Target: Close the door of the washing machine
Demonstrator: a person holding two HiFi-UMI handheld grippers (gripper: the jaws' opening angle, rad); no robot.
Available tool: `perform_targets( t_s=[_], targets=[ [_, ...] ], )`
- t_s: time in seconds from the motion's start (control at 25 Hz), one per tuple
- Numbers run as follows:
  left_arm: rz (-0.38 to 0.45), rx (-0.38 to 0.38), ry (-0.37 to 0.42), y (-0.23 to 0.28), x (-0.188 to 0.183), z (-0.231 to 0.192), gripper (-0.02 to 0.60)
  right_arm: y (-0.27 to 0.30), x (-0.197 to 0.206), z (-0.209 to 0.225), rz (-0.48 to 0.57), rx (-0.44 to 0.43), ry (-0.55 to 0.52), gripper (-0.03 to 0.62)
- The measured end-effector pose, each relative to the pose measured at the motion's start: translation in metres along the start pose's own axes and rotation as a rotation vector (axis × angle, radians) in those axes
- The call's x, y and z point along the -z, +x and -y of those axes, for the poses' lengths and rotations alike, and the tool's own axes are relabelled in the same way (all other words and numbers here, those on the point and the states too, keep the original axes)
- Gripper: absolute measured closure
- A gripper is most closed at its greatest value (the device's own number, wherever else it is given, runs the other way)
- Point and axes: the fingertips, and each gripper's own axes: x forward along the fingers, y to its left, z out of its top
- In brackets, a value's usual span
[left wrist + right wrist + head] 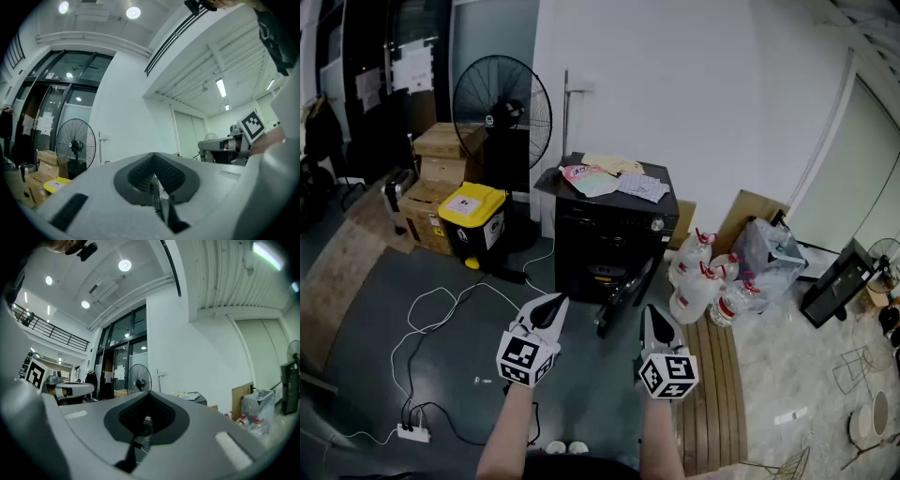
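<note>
Head view: washing machine door [622, 292] ahead, between left tongs [555, 306] and right tongs [650, 316], both pressed together.

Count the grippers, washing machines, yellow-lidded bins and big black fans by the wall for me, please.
grippers: 2 (left gripper, right gripper)
washing machine: 1
yellow-lidded bin: 1
big black fan: 1
Total: 5

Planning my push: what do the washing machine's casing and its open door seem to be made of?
Washing machine casing: looks like black painted metal, with flat panels, crisp edges and a dull sheen. Open door: dark and glossy, perhaps plastic or tinted glass; it is too small in the head view to tell which.
</note>
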Motion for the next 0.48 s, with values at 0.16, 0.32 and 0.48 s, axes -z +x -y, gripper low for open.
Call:
perform_targets(
  t_s=[0.16, 0.32, 0.48],
  targets=[
    [-0.001, -0.001, -0.004, -0.0006, -0.0018, 0.0023, 0.583, -0.0027, -0.0019, 0.0005, -0.002, -0.002, 0.0, 0.582],
    [-0.003, 0.001, -0.007, 0.0003, 0.0, 0.0037, 0.583, -0.0039, -0.0013, 0.0016, -0.001, -0.002, 0.002, 0.582],
    [-0.008, 0.001, -0.008, -0.0014, 0.0029, 0.0035, 0.583, -0.0044, 0.0023, -0.0007, -0.005, -0.011, 0.008, 0.582]
  ],
)
